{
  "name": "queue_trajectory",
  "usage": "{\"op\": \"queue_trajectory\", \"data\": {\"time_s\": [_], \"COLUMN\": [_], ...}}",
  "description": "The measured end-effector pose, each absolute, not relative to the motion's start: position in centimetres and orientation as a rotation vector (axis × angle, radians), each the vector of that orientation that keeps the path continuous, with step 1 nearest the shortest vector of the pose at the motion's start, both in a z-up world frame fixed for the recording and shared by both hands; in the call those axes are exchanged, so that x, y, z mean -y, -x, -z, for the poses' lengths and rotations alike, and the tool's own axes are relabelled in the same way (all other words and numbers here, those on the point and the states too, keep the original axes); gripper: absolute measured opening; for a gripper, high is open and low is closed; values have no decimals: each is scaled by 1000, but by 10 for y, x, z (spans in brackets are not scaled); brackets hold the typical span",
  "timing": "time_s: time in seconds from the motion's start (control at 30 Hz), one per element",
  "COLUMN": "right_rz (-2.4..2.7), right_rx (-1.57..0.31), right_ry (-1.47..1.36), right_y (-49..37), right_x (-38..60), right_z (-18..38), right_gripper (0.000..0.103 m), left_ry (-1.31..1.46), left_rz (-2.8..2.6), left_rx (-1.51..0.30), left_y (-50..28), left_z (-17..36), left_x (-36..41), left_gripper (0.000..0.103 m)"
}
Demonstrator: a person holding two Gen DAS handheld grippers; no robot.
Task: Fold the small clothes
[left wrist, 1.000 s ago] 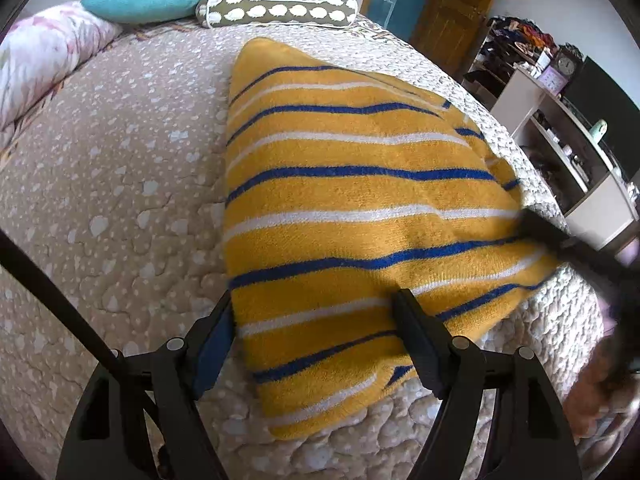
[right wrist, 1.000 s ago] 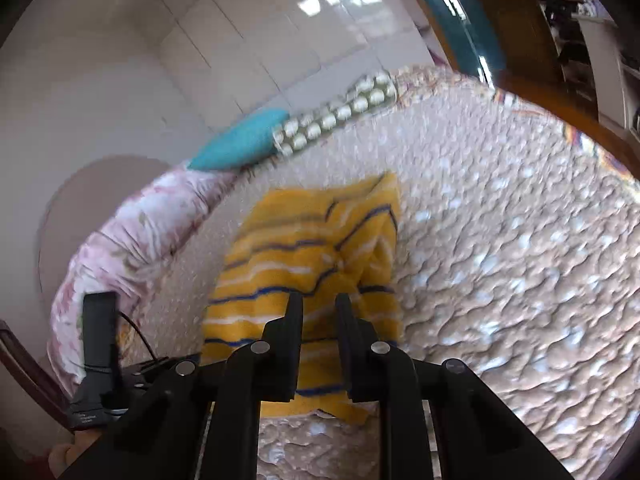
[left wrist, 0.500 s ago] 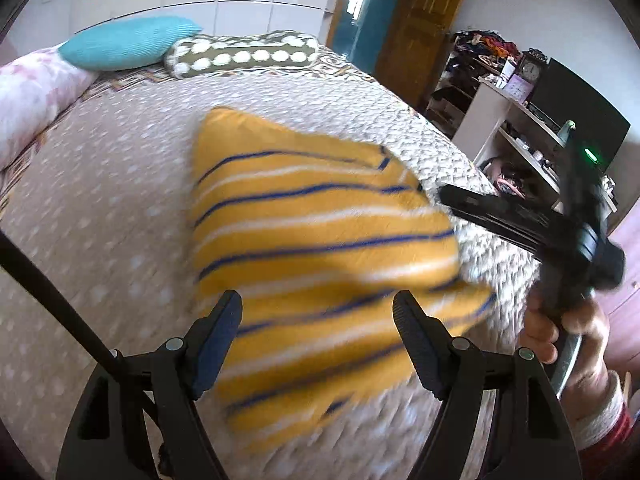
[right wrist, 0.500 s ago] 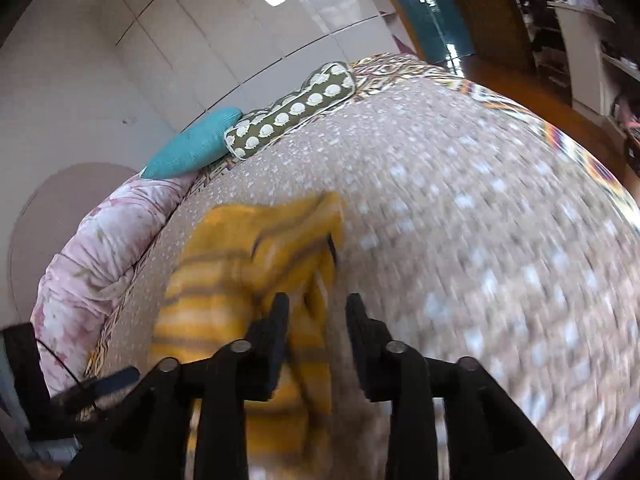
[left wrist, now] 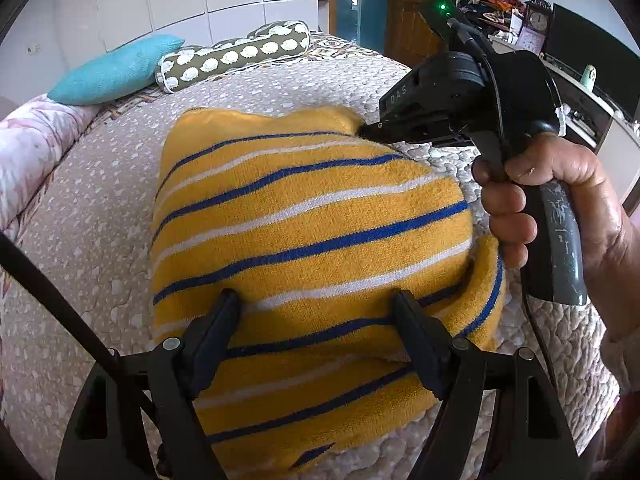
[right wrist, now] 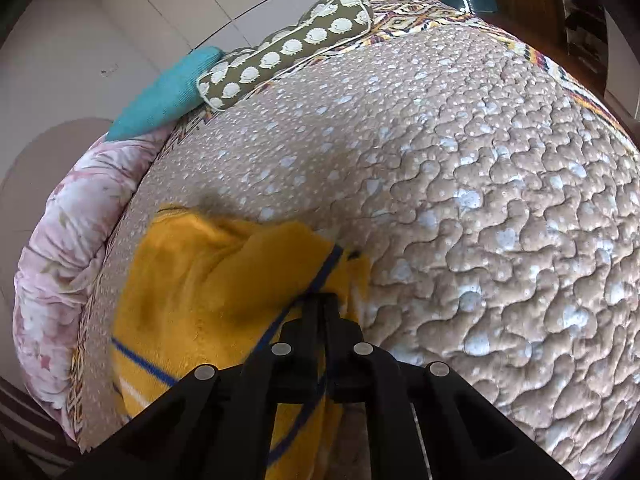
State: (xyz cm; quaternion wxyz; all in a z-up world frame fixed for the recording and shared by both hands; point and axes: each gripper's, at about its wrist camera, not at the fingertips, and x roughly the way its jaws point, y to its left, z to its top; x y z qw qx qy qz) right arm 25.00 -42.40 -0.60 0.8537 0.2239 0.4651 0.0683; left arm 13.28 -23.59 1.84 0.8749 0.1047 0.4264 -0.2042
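A yellow garment with blue and white stripes [left wrist: 312, 216] lies bunched on the beige quilted bed [left wrist: 100, 216]. My left gripper [left wrist: 316, 300] hovers over its near part, jaws wide apart, with fabric under and between the fingers but not pinched. A person's hand [left wrist: 552, 200] holds my right gripper [left wrist: 366, 131], whose tips are at the garment's far right corner. In the right wrist view the right gripper [right wrist: 322, 300] is shut on a yellow edge of the garment [right wrist: 208, 280] by a blue stripe, and the cloth is lifted into a fold there.
A teal pillow [left wrist: 116, 68] and an olive patterned bolster [left wrist: 236, 56] lie at the head of the bed. A pink floral quilt [left wrist: 28, 152] is rolled along the left side. Shelves, a clock and a dark screen [left wrist: 580, 52] stand at the right. Bare bedspread [right wrist: 480, 200] stretches right of the garment.
The right gripper swept across to the garment's far corner, opened briefly and shut on the edge. The left gripper shifted along the near side, still open.
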Motion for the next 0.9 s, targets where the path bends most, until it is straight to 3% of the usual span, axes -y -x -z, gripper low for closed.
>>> {"op": "queue_trajectory", "data": {"time_s": [0.2, 0.57, 0.77, 0.9], "right_rz": [35, -329, -384, -460], "right_rx": [-941, -786, -930, -833], "right_ry": [-288, -564, -718, -927], "right_y": [-227, -158, -157, -114], "right_x": [428, 413, 386, 413], "right_z": [-7, -66, 6, 35], "right_gripper": [3, 4, 0, 0], "left_ry": [-255, -81, -75, -81], "left_rz": [409, 478, 365, 324], "left_rx": [-860, -896, -912, -904], "left_y": [-128, -79, -90, -103], "left_z": [-17, -46, -50, -50], "left_x": [238, 183, 148, 139], "left_gripper": [80, 80, 80, 80]}}
